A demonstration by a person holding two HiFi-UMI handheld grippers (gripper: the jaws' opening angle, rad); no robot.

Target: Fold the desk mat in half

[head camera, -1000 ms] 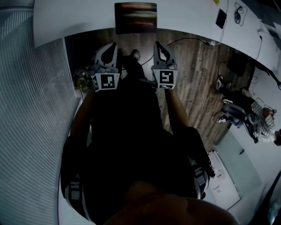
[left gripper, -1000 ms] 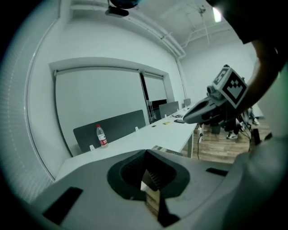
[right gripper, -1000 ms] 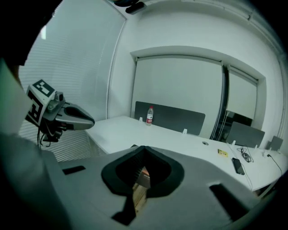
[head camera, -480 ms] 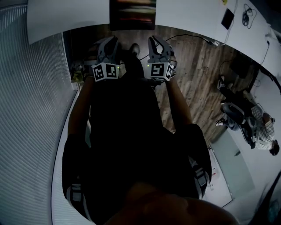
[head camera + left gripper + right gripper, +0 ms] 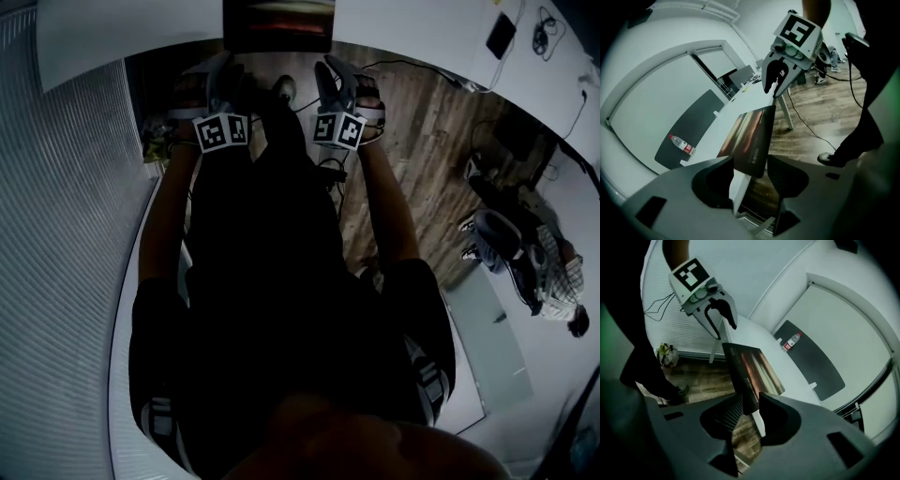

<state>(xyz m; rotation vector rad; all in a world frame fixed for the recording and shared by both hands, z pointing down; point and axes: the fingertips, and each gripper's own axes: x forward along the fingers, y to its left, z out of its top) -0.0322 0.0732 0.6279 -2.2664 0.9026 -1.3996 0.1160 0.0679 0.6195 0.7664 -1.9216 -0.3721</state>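
The desk mat [image 5: 278, 23], dark with orange and red streaks, lies on the white table [image 5: 131, 42] with its near edge hanging over the rim. In the left gripper view a corner of the mat [image 5: 750, 136] sits between the jaws of my left gripper [image 5: 751, 164]. Those jaws are opening and there are gaps on both sides. In the right gripper view the mat's other near corner [image 5: 752, 369] is between the jaws of my right gripper [image 5: 751, 401]. These are opening too, and the pads are not pressing on the mat. Both grippers, left [image 5: 217, 84] and right [image 5: 337, 80], are held side by side at the table's edge.
A second black mat [image 5: 689, 126] lies farther along the table with a water bottle [image 5: 682, 143] on it. Cables [image 5: 403, 70] run over the wooden floor. A bag [image 5: 155, 145] stands by the left wall. A person sits on a chair [image 5: 525, 253] at the right.
Both grippers have moved forward to the mat at the table's edge. Their jaws, shut before, now stand apart.
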